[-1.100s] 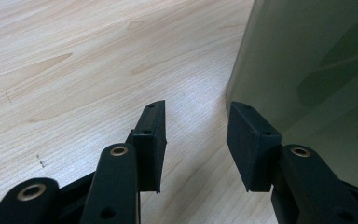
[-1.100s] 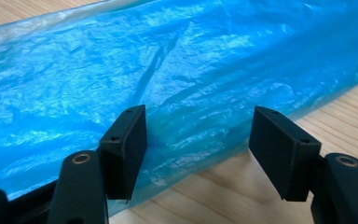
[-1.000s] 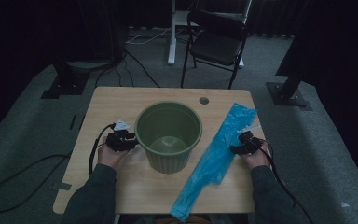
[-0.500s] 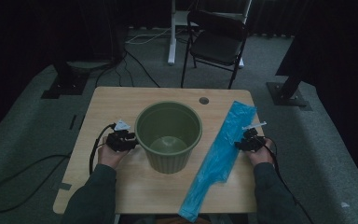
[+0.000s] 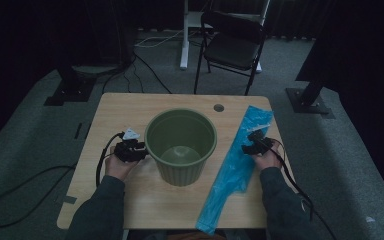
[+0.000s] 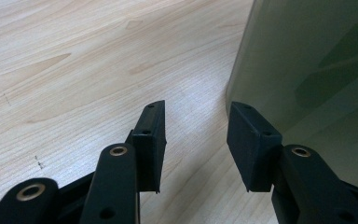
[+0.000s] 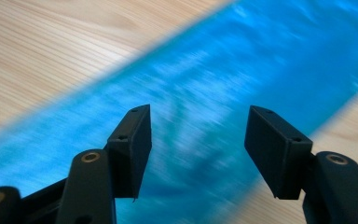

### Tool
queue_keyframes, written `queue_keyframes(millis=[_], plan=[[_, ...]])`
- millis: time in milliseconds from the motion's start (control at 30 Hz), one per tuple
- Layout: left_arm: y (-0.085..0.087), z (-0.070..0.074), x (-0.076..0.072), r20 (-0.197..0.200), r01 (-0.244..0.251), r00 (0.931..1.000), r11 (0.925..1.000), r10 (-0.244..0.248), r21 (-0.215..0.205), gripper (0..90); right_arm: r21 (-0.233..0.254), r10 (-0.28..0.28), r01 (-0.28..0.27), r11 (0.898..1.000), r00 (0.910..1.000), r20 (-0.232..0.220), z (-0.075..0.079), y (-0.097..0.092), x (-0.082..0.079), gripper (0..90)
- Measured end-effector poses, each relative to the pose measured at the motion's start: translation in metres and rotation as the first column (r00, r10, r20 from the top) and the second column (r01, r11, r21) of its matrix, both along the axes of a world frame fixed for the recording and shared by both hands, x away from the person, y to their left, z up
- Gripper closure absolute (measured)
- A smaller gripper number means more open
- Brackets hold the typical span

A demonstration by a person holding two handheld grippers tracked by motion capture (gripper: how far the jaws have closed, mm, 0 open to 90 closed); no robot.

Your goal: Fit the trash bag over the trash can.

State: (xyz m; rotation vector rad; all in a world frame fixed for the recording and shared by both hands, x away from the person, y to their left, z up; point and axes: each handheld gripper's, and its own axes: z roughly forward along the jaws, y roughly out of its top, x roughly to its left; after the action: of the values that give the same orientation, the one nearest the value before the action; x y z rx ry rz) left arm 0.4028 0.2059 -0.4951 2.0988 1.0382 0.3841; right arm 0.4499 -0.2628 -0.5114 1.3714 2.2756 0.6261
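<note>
Fingers (image 7: 133, 149) of the right gripper (image 5: 254, 145) have just been spreading, empty, above the blue bag (image 5: 235, 170) lying flat; left gripper (image 5: 130, 150) gapes beside the green bin (image 5: 181, 145), which stands between them on the table (image 5: 120, 107); a chair (image 5: 232, 47) stands beyond

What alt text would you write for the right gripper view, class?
A long blue plastic bag lies flat across a pale wooden table, blurred. The right gripper hovers over it, its two black fingers open, having just widened, with nothing gripped.
</note>
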Motion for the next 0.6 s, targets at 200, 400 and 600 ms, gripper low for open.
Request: queue_keyframes(millis=[200,400,600], plan=[[0.001,0.000,0.000,0.001,-0.002,1.0000,1.0000,0.002,-0.003,57.1,0.062,0.041,-0.039,0.997,0.9989,-0.024,0.000,0.024,0.004,40.1],[0.001,0.001,0.000,0.002,0.000,1.0000,1.0000,0.000,-0.003,57.1,0.056,0.059,-0.056,0.997,0.9973,-0.043,-0.005,0.039,0.006,40.6],[0.001,0.001,0.000,0.004,0.001,1.0000,1.0000,-0.001,-0.003,56.8,0.012,0.076,-0.075,0.997,0.9949,-0.066,-0.010,0.042,0.005,41.4]])
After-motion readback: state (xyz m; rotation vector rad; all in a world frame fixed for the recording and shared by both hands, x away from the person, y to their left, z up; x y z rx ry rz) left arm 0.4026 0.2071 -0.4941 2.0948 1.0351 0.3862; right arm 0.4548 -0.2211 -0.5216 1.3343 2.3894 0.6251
